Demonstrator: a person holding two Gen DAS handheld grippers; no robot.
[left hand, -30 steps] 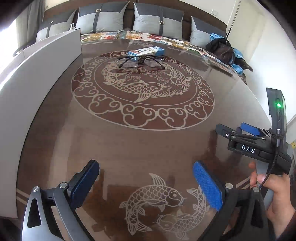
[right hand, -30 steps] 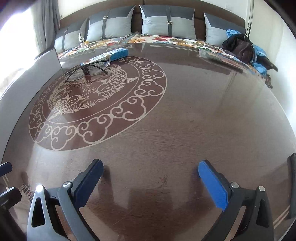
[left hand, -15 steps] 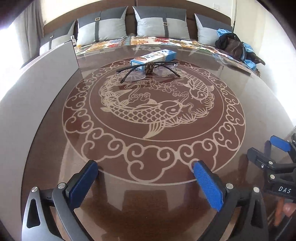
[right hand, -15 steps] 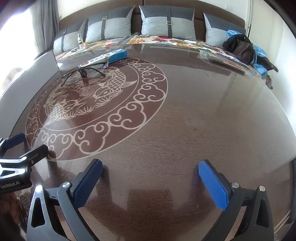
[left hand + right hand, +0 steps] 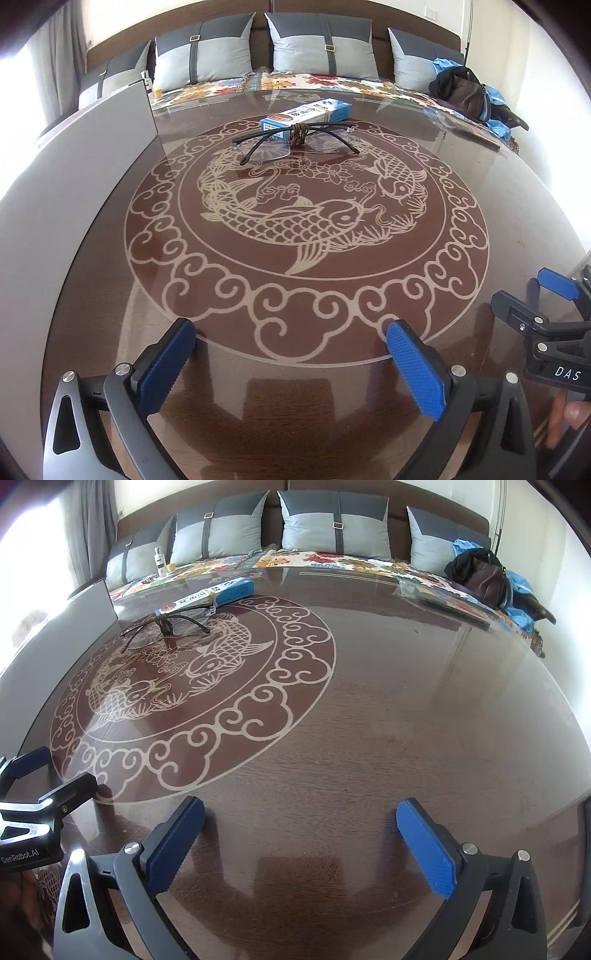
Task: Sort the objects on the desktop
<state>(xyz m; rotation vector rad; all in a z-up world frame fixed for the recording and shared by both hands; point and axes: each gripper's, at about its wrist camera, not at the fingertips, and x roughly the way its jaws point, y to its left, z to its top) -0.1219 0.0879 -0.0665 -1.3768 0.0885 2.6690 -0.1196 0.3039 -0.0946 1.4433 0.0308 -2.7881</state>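
A pair of black-framed glasses lies on the far side of the round brown table, with a small brown bead loop at its bridge. A blue and white box lies just behind them. All three also show in the right wrist view: glasses, loop, box. My left gripper is open and empty over the near part of the table. My right gripper is open and empty, to the right of the left one.
A grey panel stands along the table's left edge. A sofa with grey cushions and a floral cover lies behind the table. A dark bag sits at its right end. A small bottle stands on the sofa.
My left gripper has moved forward over the table toward the glasses and box, which look larger now. The right gripper has barely moved. Both stay open.
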